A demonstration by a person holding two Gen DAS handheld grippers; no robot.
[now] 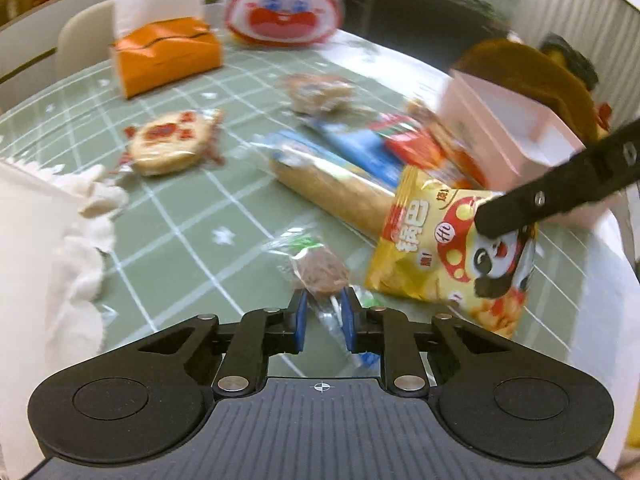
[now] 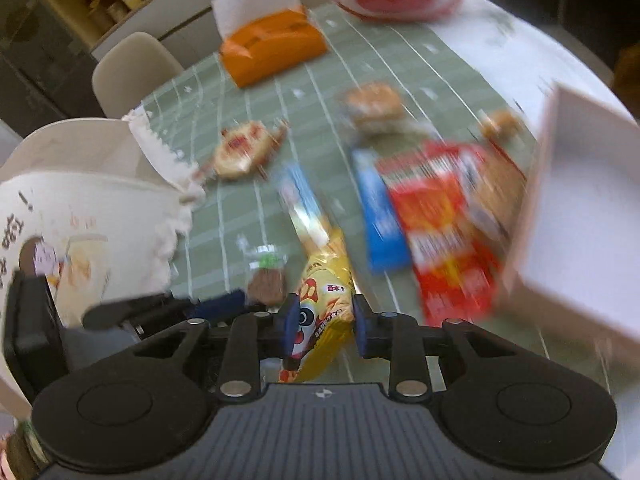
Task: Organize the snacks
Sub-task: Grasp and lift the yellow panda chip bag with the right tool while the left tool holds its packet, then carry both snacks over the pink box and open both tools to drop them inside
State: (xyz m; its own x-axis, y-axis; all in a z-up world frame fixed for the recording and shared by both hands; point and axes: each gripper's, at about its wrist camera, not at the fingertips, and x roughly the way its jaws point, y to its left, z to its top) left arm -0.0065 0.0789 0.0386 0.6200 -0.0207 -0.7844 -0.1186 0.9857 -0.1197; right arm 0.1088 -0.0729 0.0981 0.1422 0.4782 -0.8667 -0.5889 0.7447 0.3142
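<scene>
My left gripper (image 1: 324, 316) is shut on the clear wrapper tail of a small brown snack (image 1: 320, 272), low over the green checked tablecloth (image 1: 180, 220). My right gripper (image 2: 325, 328) is shut on a yellow chip bag (image 2: 324, 300) that stands on edge between its blue pads. In the left wrist view the same yellow chip bag (image 1: 440, 256) hangs to the right, with one of the right gripper's fingers (image 1: 520, 208) across its front. The right wrist view shows the brown snack (image 2: 266, 284) just left of the bag, beside my blurred left gripper (image 2: 236, 300).
A white cloth bag (image 2: 80, 200) stands at the left and a pink box (image 2: 580, 200) at the right. Between them lie a round cracker pack (image 1: 172, 142), a long biscuit pack (image 1: 332, 184), a blue pack (image 2: 380, 216) and a red pack (image 2: 444, 224). An orange tissue box (image 1: 164, 56) sits at the back.
</scene>
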